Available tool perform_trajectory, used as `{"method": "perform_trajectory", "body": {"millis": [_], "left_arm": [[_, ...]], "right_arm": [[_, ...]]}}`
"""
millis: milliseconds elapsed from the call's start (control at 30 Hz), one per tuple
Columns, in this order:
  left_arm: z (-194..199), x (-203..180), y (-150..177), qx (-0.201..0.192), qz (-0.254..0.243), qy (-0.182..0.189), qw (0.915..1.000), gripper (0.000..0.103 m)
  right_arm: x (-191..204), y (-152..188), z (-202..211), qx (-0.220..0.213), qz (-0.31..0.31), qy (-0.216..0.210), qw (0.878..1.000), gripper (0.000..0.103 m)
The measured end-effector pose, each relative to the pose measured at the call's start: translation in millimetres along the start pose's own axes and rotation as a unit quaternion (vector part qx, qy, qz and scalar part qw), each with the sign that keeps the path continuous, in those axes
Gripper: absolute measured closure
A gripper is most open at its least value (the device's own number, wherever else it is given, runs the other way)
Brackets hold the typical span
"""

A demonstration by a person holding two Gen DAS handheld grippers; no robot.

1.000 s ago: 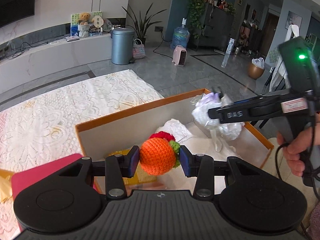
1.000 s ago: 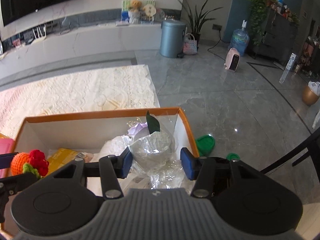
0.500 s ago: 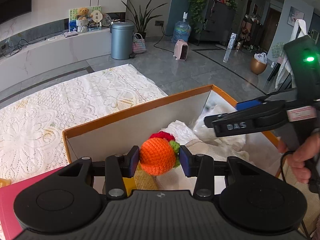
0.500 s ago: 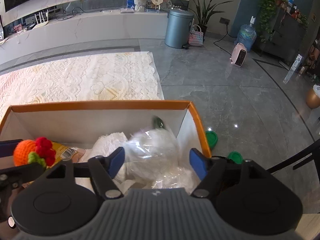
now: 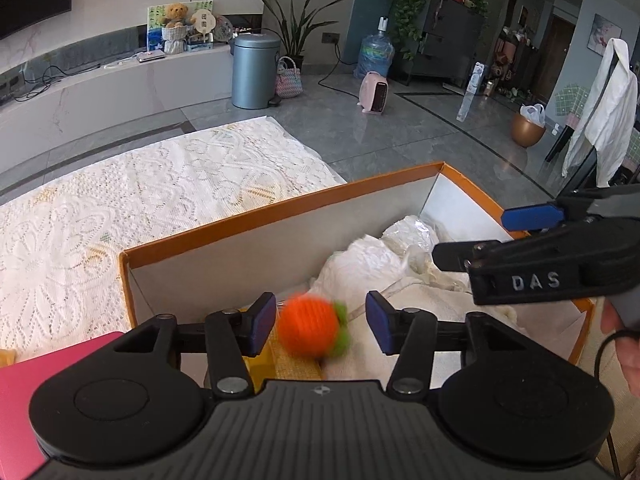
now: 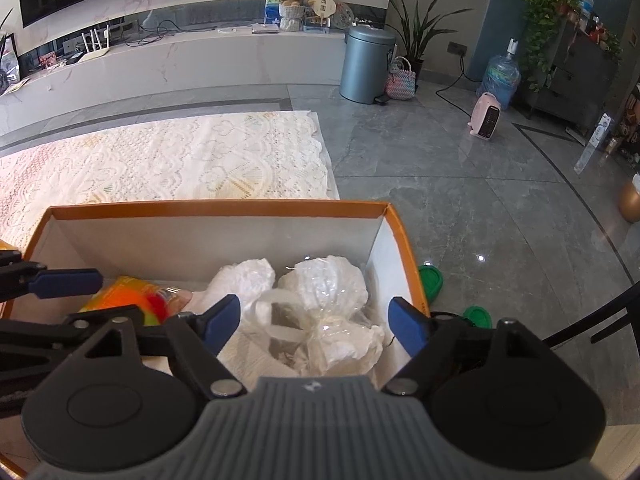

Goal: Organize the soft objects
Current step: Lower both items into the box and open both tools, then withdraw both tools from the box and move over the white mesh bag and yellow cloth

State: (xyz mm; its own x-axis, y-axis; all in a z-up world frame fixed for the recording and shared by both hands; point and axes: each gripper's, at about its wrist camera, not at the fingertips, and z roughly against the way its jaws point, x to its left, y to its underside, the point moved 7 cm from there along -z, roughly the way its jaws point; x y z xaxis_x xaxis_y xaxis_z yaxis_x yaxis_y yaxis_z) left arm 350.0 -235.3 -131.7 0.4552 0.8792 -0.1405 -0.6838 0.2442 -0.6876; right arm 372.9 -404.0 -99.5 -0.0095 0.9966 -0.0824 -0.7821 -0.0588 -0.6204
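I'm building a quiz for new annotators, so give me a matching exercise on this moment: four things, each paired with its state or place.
Things:
1. orange crocheted ball
2. clear plastic-wrapped bundle
3. left gripper
4. green round lid

States or places:
A. on the grey floor, outside the box
B. blurred, loose between open fingers
C. lying in the right end of the orange-rimmed cardboard box
D. open above the box

Pairs: 1-B, 2-C, 3-D, 4-A

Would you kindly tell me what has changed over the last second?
The left gripper opened and let go of the orange crochet toy, now blurred, dropping into the orange box. The right gripper released the plastic-wrapped bundle, which now lies inside. The box stayed put.
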Motion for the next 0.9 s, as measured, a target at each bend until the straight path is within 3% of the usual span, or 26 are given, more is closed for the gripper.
{"method": "perform_trajectory", "body": {"millis": [600, 767, 900], "left_arm": [[62.4, 8.7, 5.4, -0.030, 0.001, -0.022, 0.9993, 0.041], [94.3, 12.7, 16.3, -0.049, 0.010, -0.036, 0.9981, 0.041], [126.3, 19.8, 27.4, -0.077, 0.023, -0.046, 0.9957, 0.041]], "right_arm": [[25.2, 9.4, 43.6, -0.008, 0.014, -0.020, 1.000, 0.022], [47.8, 17.0, 68.0, -0.015, 0.011, -0.045, 0.999, 0.022], [72.6, 27.2, 90.4, -0.029, -0.007, -0.088, 0.996, 0.022]]}}
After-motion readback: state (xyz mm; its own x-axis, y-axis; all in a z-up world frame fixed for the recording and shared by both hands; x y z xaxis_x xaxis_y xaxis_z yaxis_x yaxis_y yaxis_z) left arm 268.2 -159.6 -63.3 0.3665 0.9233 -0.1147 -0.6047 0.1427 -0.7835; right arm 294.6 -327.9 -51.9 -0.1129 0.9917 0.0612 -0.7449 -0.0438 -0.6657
